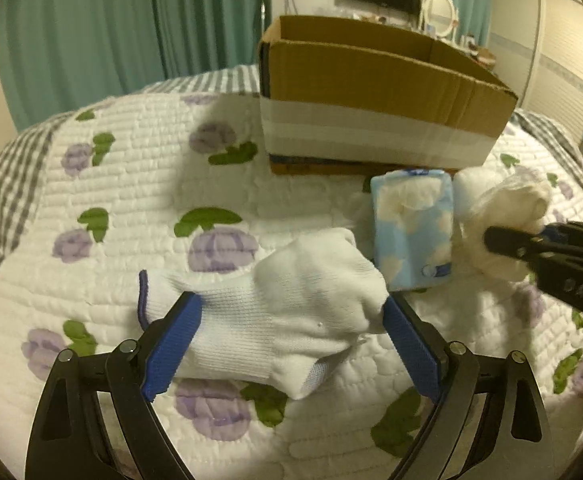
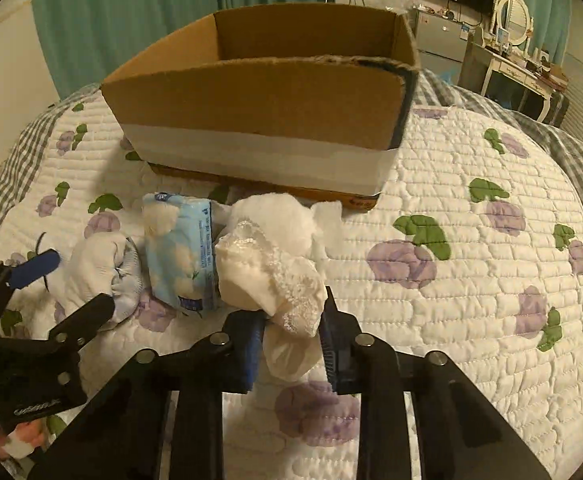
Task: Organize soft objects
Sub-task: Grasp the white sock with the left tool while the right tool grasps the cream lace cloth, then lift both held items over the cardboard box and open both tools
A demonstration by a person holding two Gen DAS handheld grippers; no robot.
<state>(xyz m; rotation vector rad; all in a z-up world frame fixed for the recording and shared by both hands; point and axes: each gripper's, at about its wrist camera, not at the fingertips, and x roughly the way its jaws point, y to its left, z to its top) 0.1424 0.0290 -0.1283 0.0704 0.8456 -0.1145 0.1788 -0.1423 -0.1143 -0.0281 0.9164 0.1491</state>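
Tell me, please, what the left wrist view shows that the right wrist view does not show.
Only the left wrist view shows the white sock lying flat between the open pads of the left gripper.

Only the right wrist view shows the right gripper shut on the lacy white cloth, and the white dressing table behind.

Both show the cardboard box, the blue tissue pack, the flowered quilt, the green curtains and the oval mirror.

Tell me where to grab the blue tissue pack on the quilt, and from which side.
Take the tissue pack across its two long edges at mid-length, coming from above. It lies flat on the quilt with the white sock close on one side and lacy white cloth against the other, so a level approach looks blocked.
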